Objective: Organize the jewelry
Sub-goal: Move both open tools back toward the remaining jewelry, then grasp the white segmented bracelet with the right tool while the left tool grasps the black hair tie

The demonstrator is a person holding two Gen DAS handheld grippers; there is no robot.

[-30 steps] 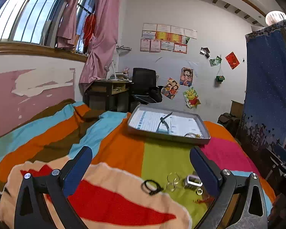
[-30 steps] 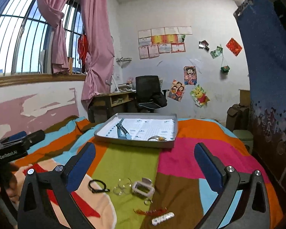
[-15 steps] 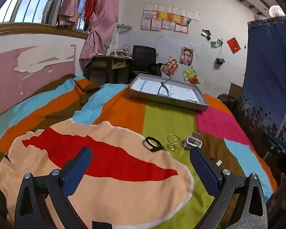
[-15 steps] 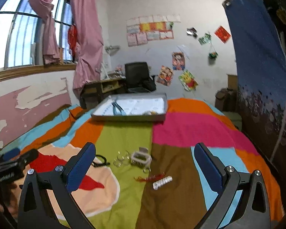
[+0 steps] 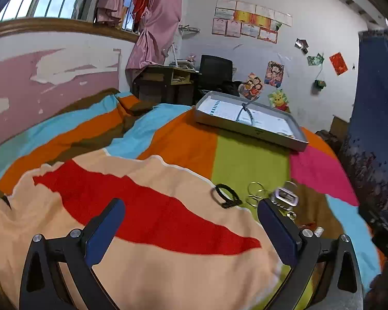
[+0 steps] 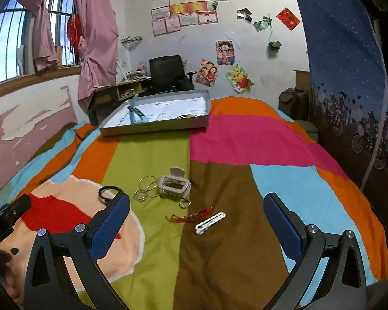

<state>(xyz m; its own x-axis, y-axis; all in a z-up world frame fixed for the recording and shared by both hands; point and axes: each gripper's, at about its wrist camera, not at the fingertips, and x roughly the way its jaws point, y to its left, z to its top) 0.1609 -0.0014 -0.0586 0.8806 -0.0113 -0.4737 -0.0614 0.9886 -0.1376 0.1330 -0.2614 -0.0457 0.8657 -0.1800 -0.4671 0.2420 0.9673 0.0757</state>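
Loose jewelry lies on the striped bedspread: a black bracelet (image 6: 108, 192), thin silver hoops (image 6: 147, 185), a white watch-like piece (image 6: 174, 184), a small ring (image 6: 184, 203), a red string bracelet (image 6: 191, 216) and a white beaded bar (image 6: 210, 222). A grey tray (image 6: 155, 127) at the far end holds a blue band (image 6: 137, 113) and a small gold piece (image 6: 187, 115). My right gripper (image 6: 196, 227) hangs open just short of the pile. My left gripper (image 5: 191, 230) is open above the bedspread, left of the black bracelet (image 5: 226, 195) and hoops (image 5: 256, 191), with the tray (image 5: 245, 126) beyond.
The bed fills the foreground. A desk (image 6: 116, 95) and black office chair (image 6: 168, 75) stand beyond the tray. A blue curtain (image 6: 349, 77) hangs along the right. A hand (image 6: 0, 266) holding the left gripper shows at the lower left of the right wrist view.
Both grippers have tilted down toward the bed and the right one has drawn nearer the pile. The jewelry sits larger and more central in the right wrist view. Both stay open.
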